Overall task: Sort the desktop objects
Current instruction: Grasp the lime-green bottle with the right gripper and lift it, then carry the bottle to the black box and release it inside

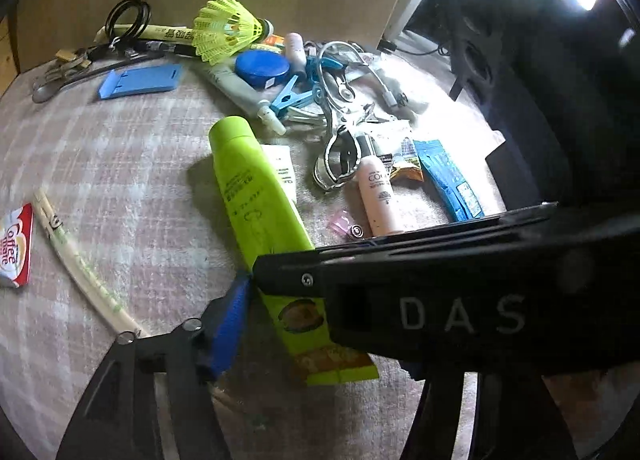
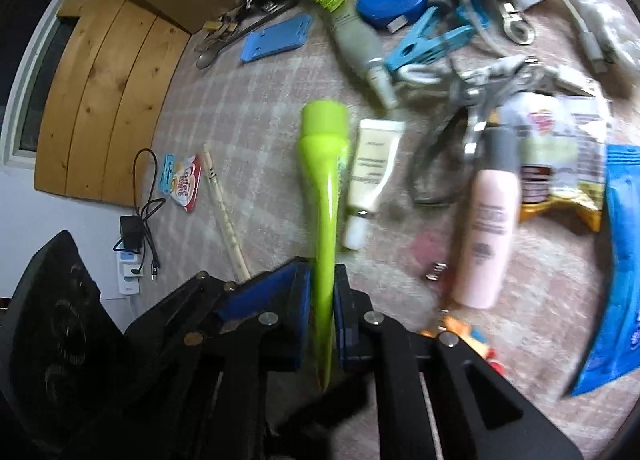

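the right gripper (image 2: 323, 300) clenches the flat tail of a lime green tube (image 2: 322, 188) on the tabletop (image 1: 120, 164). the left gripper (image 1: 276, 300) stands released beside the tube's tail.

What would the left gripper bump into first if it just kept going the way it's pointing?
Probably the lime-green tube lying right ahead of the left gripper, though the right gripper crossing in front may come first; depth is unclear.
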